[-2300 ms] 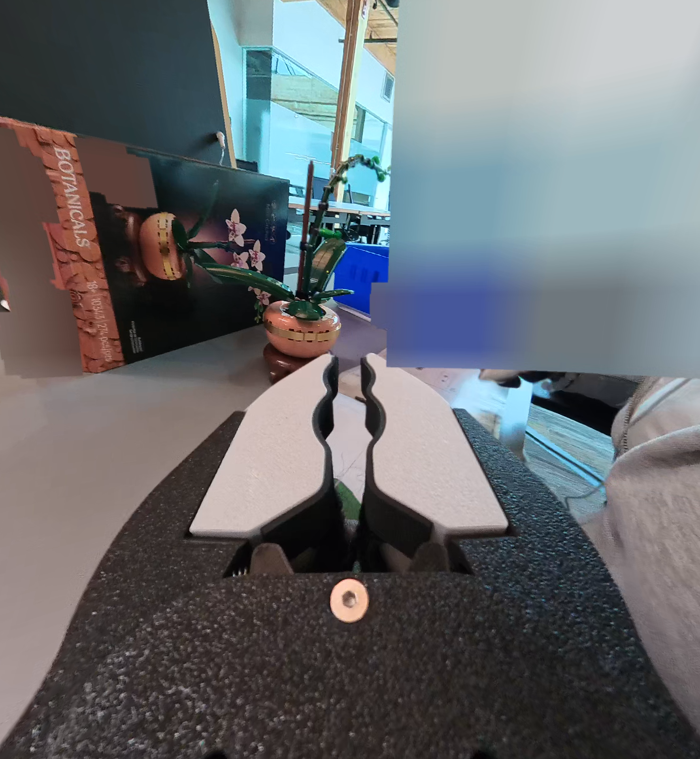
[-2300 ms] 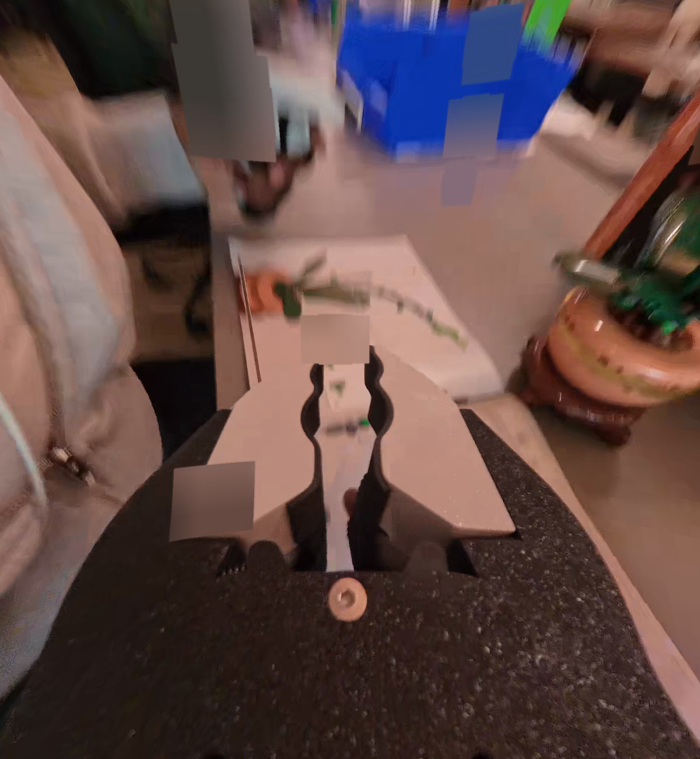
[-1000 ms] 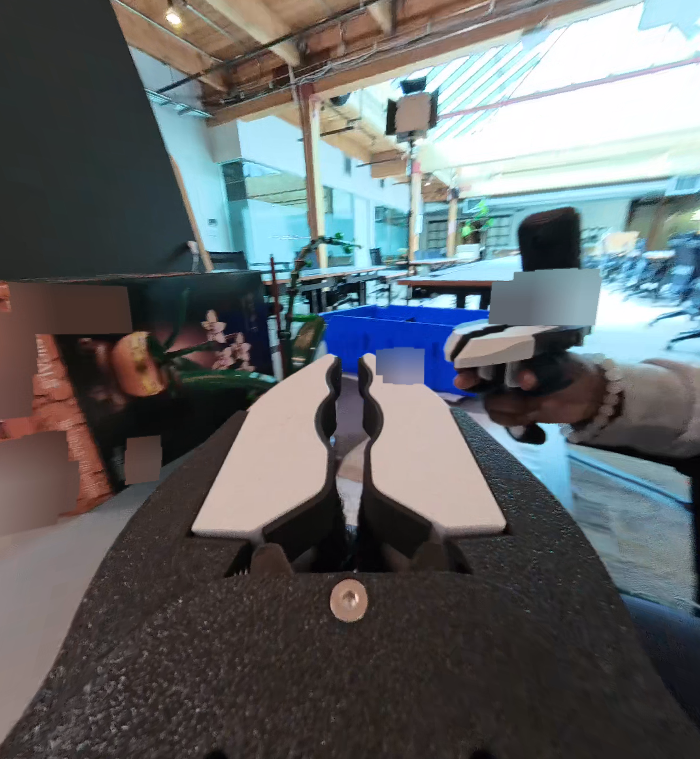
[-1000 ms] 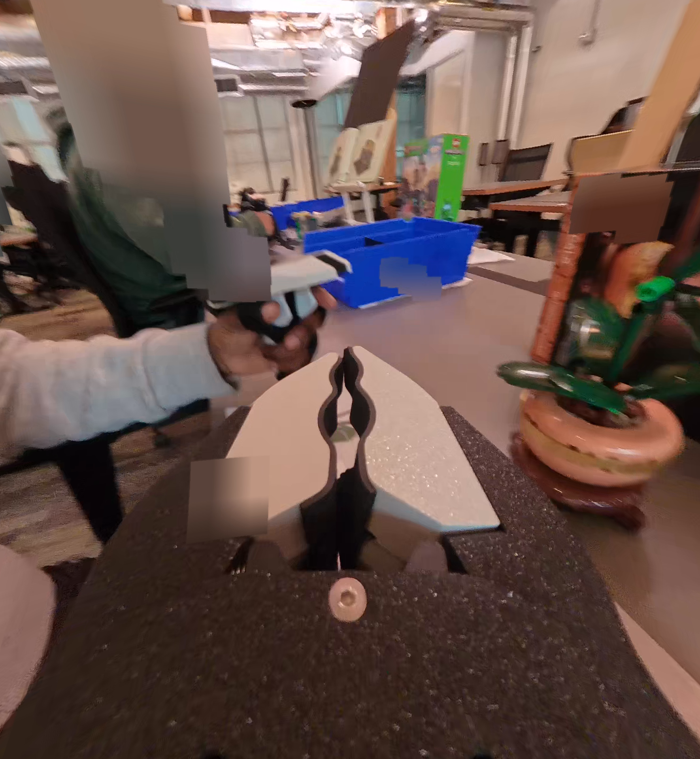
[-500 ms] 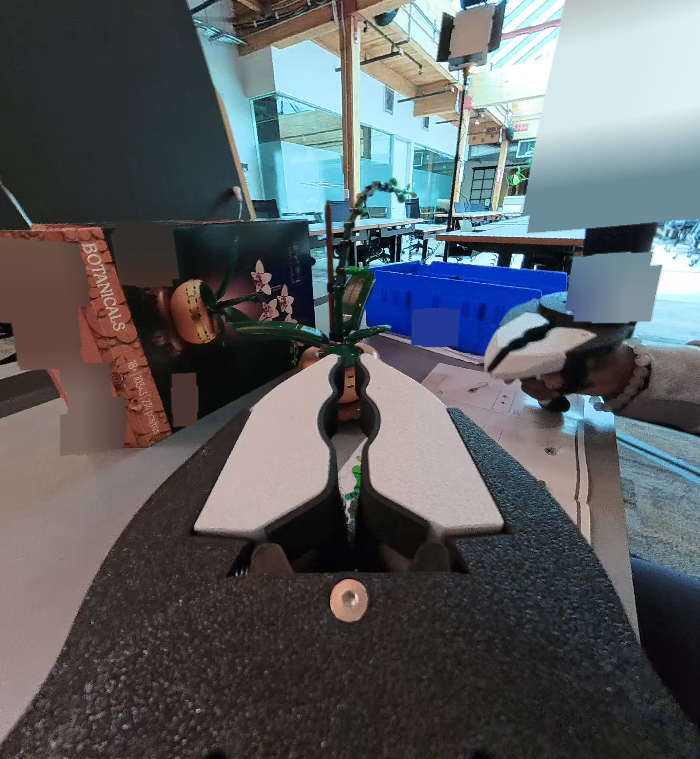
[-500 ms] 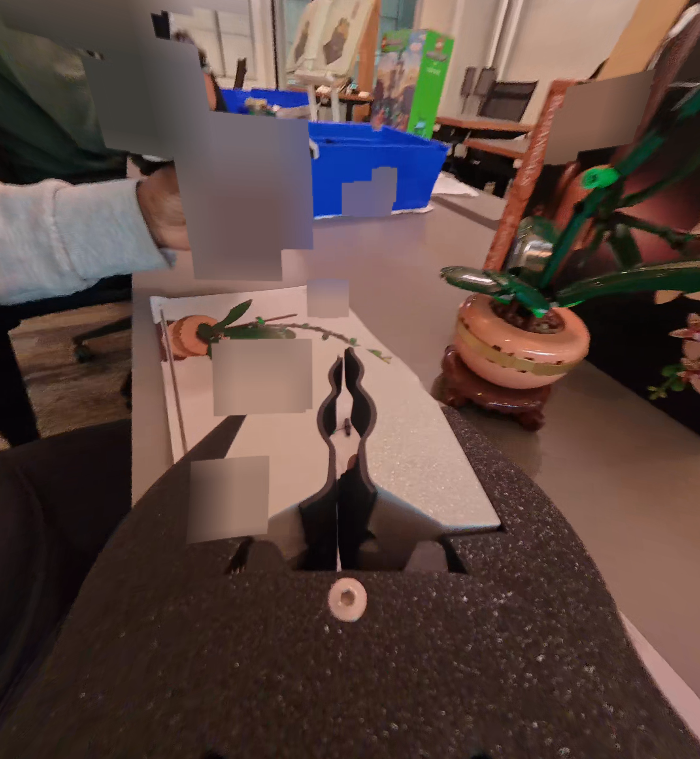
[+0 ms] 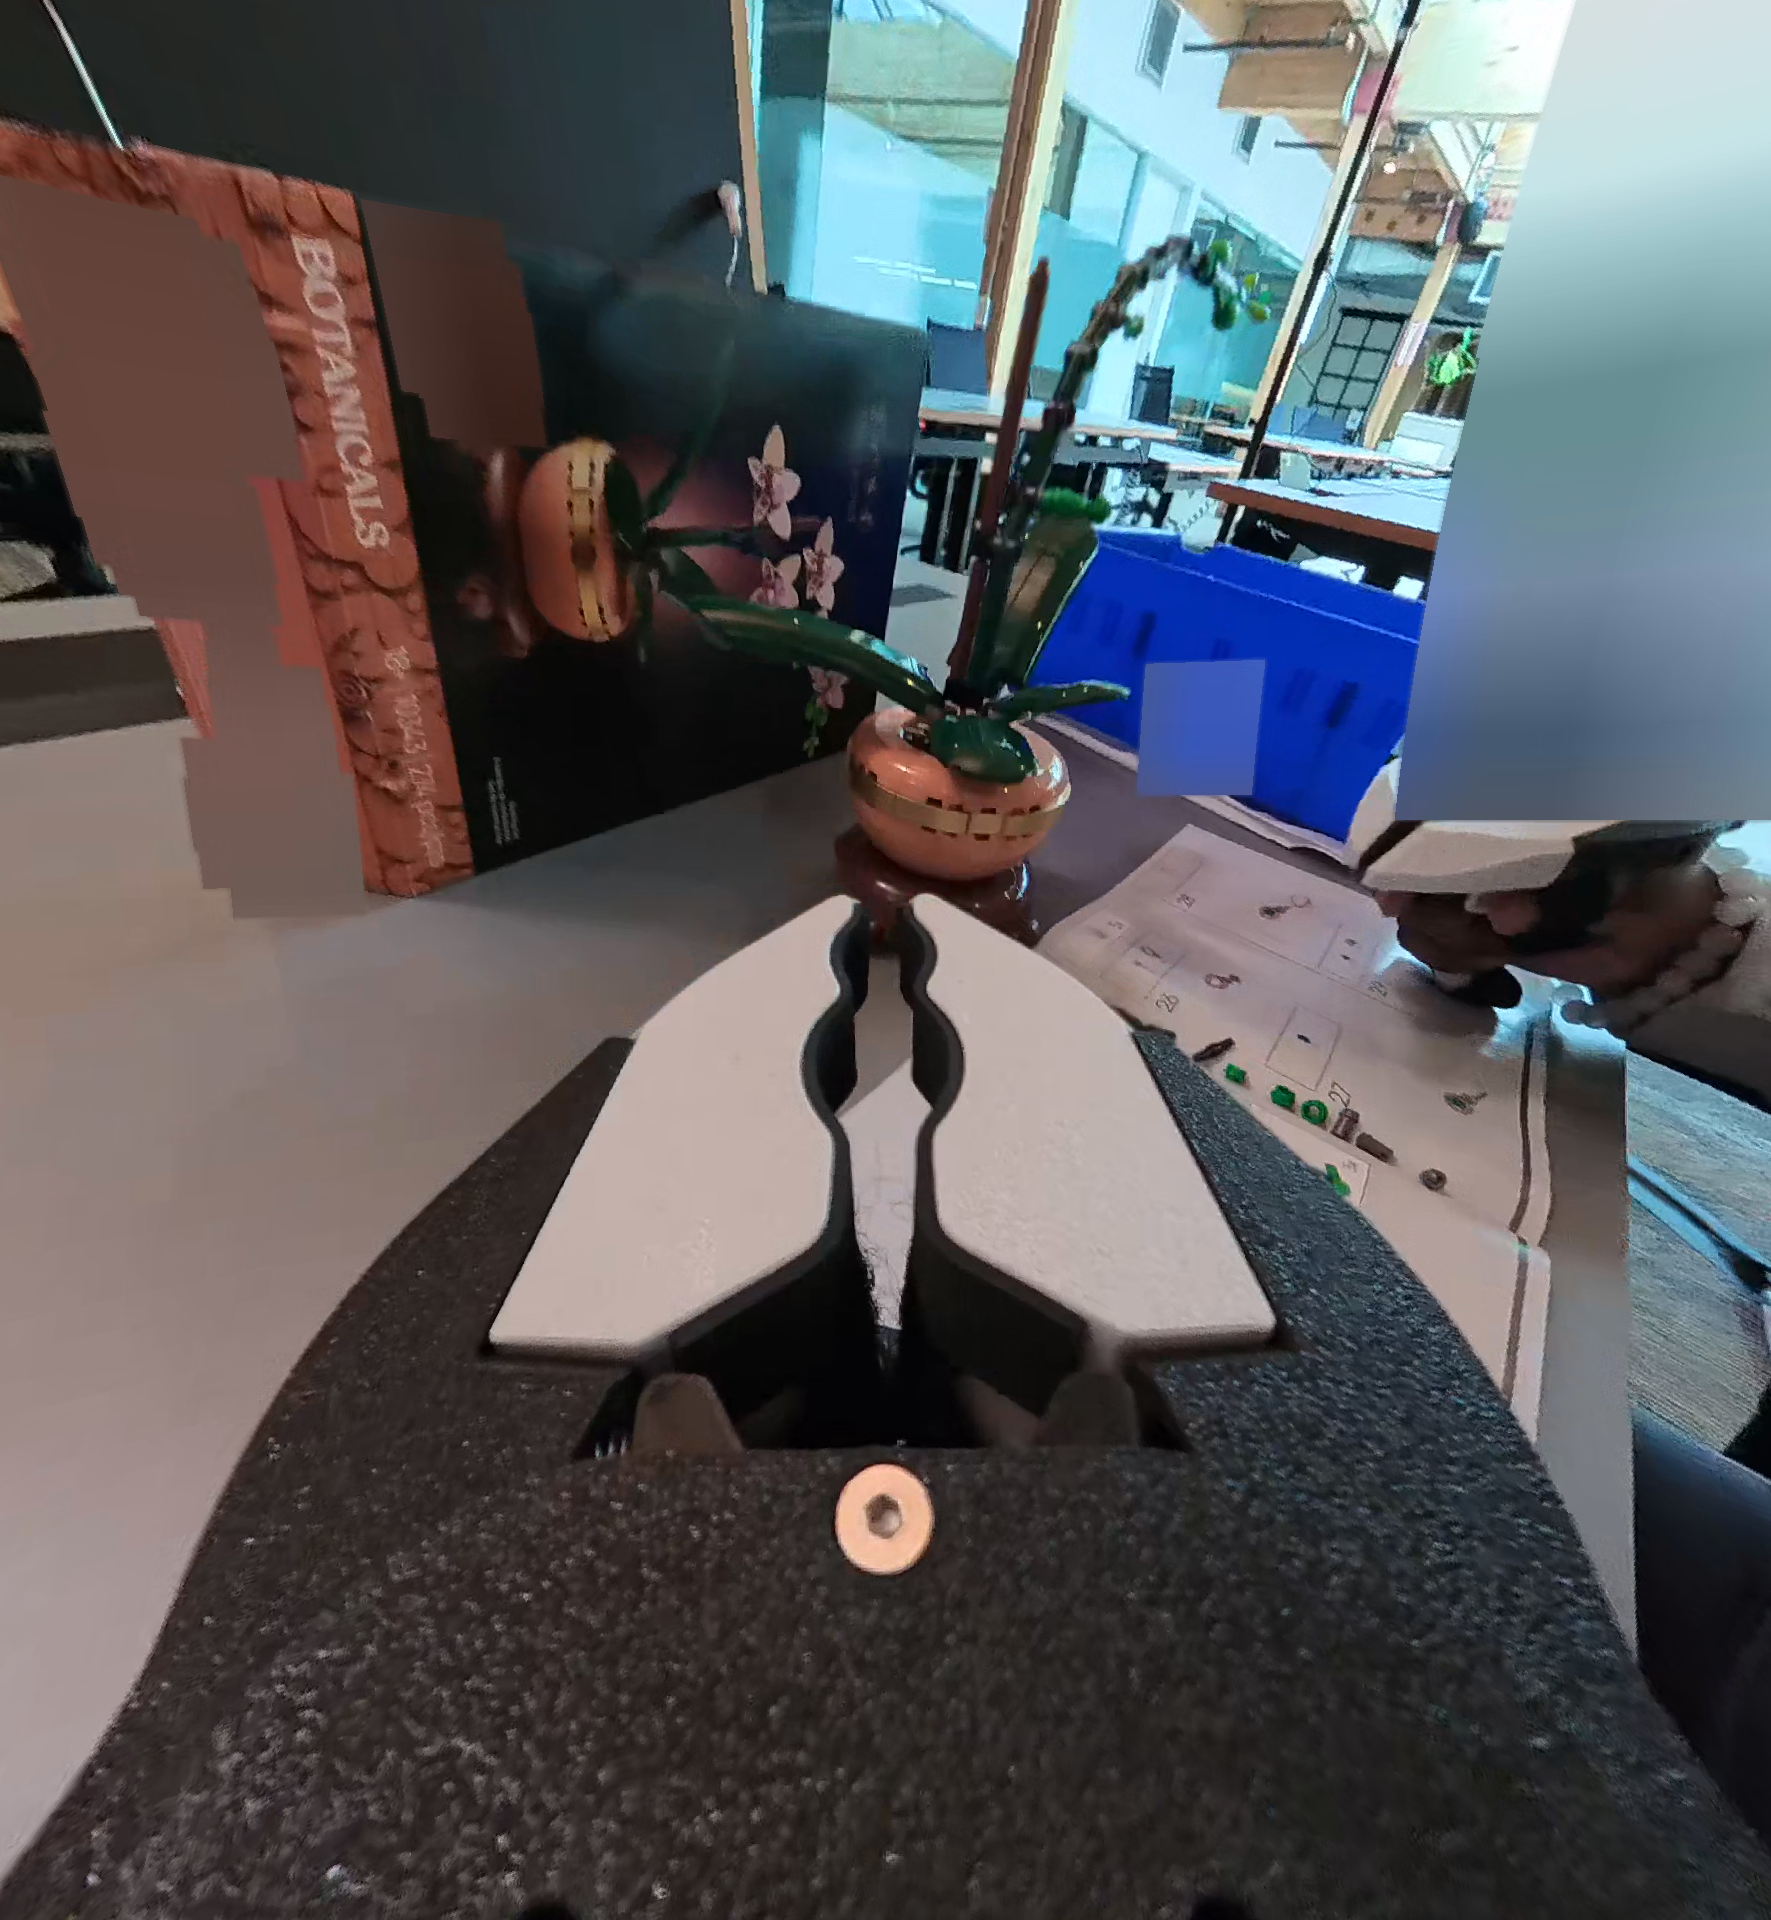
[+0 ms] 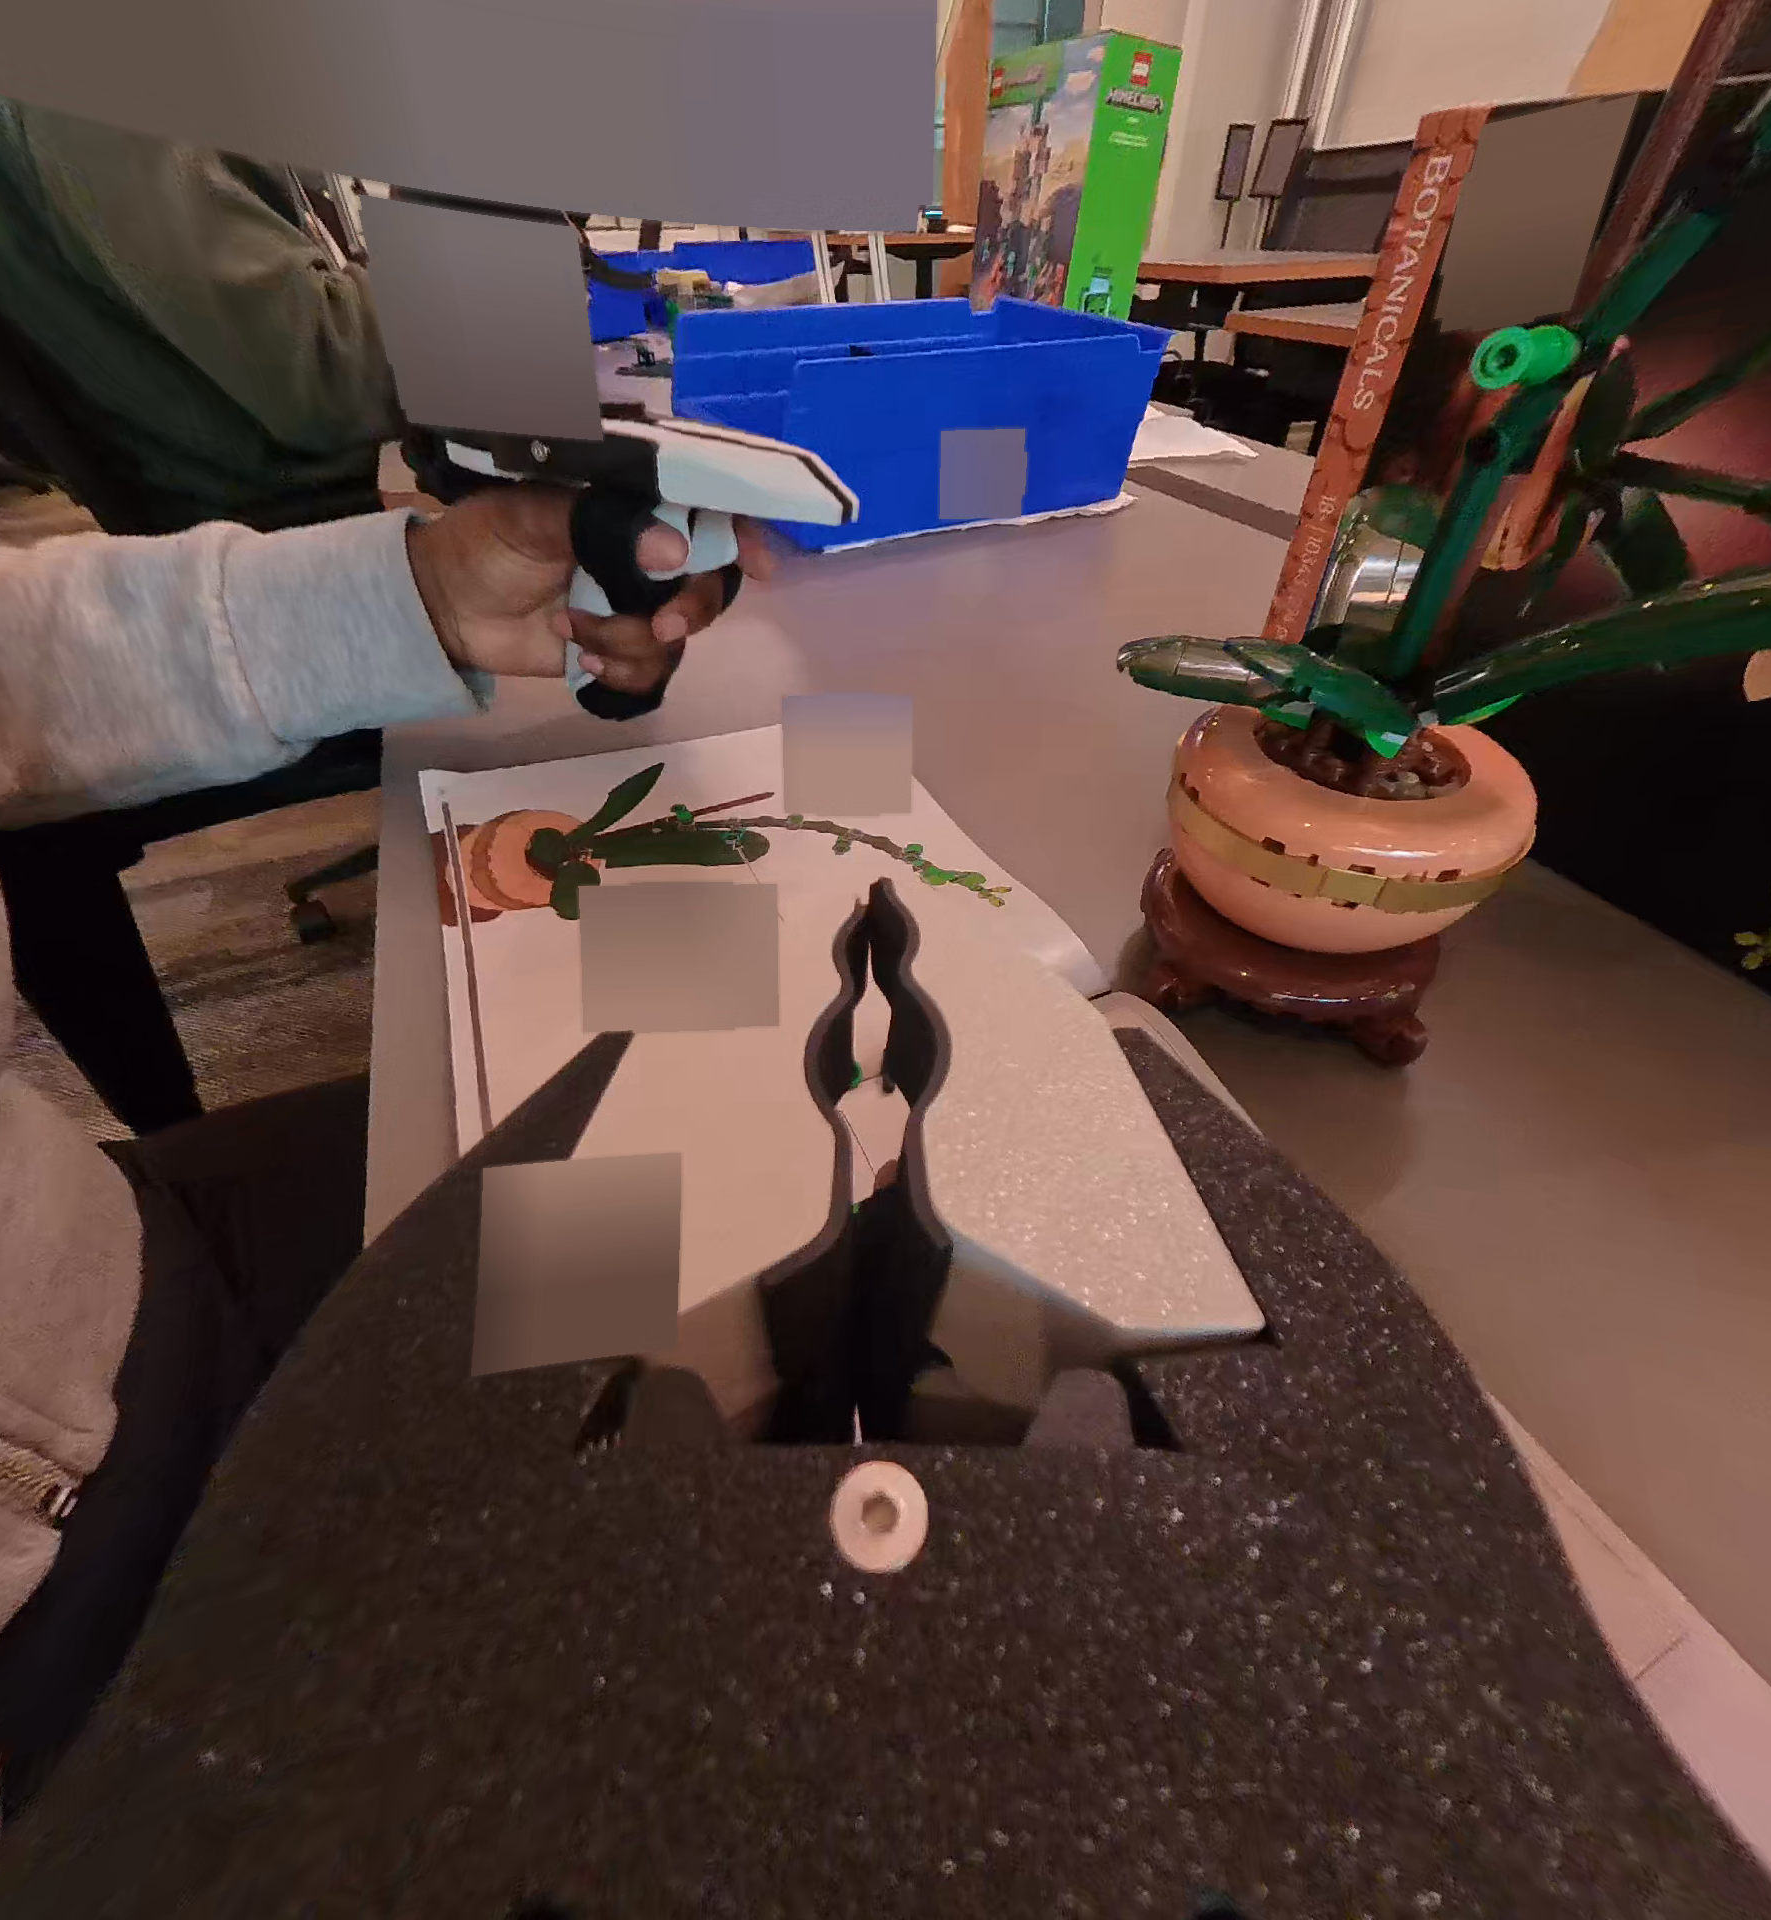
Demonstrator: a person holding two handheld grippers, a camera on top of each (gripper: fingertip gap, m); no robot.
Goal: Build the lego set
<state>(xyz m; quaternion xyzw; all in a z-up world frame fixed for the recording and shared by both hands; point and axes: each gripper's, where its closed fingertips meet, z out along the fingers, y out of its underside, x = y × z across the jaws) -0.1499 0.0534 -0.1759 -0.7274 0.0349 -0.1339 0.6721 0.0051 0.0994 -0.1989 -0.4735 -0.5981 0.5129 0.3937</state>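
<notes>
Both tongs are now being tipped down toward the bench. A moment earlier they were being pointed out across the room, so the things on the bench are now being brought close in front of them. The left tongs are being kept a little apart, with a thin gap between the tips, and nothing is being held in them. The toy flower pot, with its green leaves and dark stand, is being seen straight ahead, just past these tips and not touched by them. A picture box is being stood up behind the pot on the left, and a blue bin is being seen farther back on the right. The right tongs are being squeezed closed, with the tips meeting. A tiny green-ended bit is being seen in the hollow between the fingers. It cannot be told whether it is being pinched there or is just lying on the paper below. These tongs are being held over the white paper sheet, and the pot is being left off to their right, near but apart. Small green and dark pieces are being left lying on the sheet, between the two tongs.
</notes>
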